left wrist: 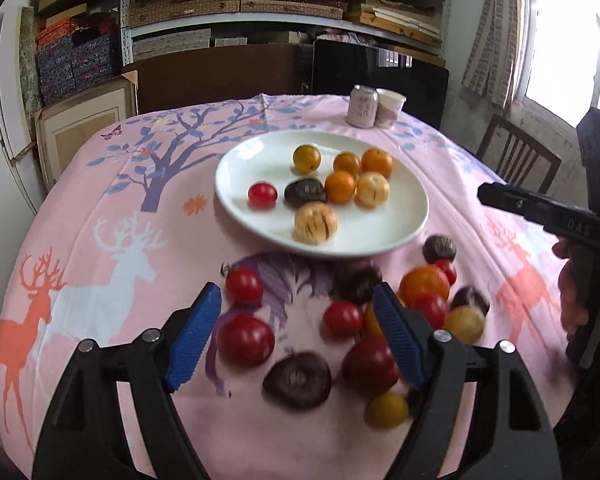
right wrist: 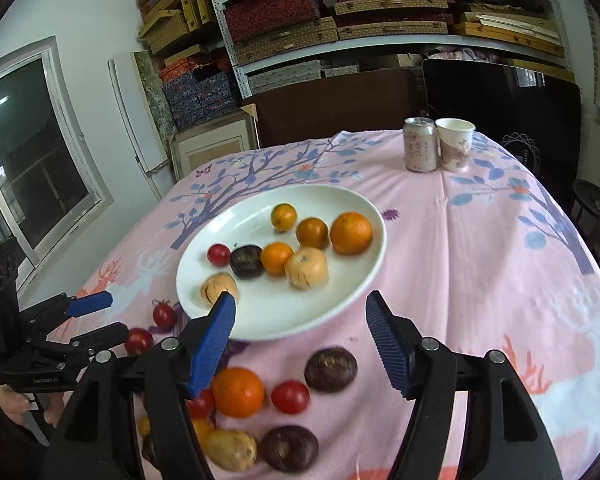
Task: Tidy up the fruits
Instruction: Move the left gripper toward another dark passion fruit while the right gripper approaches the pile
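Note:
A white plate on the pink tablecloth holds several oranges, a red tomato, a dark purple fruit and two pale striped fruits. More tomatoes, an orange, purple fruits and yellow ones lie loose on the cloth in front of the plate. My left gripper is open above the loose fruit, with a small tomato and a purple fruit below its gap, untouched. My right gripper is open over the plate's near rim, holding nothing. The left gripper also shows open in the right wrist view.
A drink can and a paper cup stand at the table's far edge. Shelves of boxes fill the back wall. A wooden chair stands at the right. A hand grips the right tool's handle.

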Demonstrator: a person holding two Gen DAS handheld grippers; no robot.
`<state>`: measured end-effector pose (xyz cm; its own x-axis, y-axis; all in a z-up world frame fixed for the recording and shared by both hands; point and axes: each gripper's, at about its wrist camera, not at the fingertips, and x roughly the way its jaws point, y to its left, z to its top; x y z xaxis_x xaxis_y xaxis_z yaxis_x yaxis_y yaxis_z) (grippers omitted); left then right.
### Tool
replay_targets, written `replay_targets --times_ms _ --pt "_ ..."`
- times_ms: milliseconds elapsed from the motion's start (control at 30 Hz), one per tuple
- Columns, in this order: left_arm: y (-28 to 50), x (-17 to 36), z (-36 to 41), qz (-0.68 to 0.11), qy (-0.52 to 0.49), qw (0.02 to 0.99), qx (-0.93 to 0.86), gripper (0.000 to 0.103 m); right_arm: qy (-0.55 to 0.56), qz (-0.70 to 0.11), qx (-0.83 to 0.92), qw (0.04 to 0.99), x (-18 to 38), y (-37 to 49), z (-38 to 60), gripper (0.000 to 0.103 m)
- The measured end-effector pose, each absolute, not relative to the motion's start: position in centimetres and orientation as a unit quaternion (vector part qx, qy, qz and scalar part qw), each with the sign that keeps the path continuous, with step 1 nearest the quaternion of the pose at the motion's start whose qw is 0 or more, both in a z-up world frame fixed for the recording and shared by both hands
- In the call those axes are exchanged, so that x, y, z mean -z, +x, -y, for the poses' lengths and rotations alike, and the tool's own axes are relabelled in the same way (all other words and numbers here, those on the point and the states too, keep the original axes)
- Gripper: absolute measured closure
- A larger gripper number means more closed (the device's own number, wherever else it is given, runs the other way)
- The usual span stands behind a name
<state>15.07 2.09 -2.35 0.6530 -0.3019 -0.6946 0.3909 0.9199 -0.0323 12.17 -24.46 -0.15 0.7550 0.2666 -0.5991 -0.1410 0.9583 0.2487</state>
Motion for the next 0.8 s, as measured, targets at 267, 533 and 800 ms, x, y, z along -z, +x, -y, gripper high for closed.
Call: replay_targets --times_ms 267,533,800 --pt "12.6 6.7 -3.3 -0.423 0.075 0.889 0.161 0.027 0.146 -0.370 -0.098 0.912 5.3 8.2 26.8 0.035" --pt "13.8 7.3 -2.9 -0.445 0.072 0.880 0.150 0.033 0.159 -0.367 -0.100 0.911 5.5 7.6 26.9 0.034" --pt "15.0 7.7 -2.0 -0.459 0.065 0.873 0.150 0.045 0.133 -0.386 -0.105 0.907 5.8 7.6 26.0 0.034"
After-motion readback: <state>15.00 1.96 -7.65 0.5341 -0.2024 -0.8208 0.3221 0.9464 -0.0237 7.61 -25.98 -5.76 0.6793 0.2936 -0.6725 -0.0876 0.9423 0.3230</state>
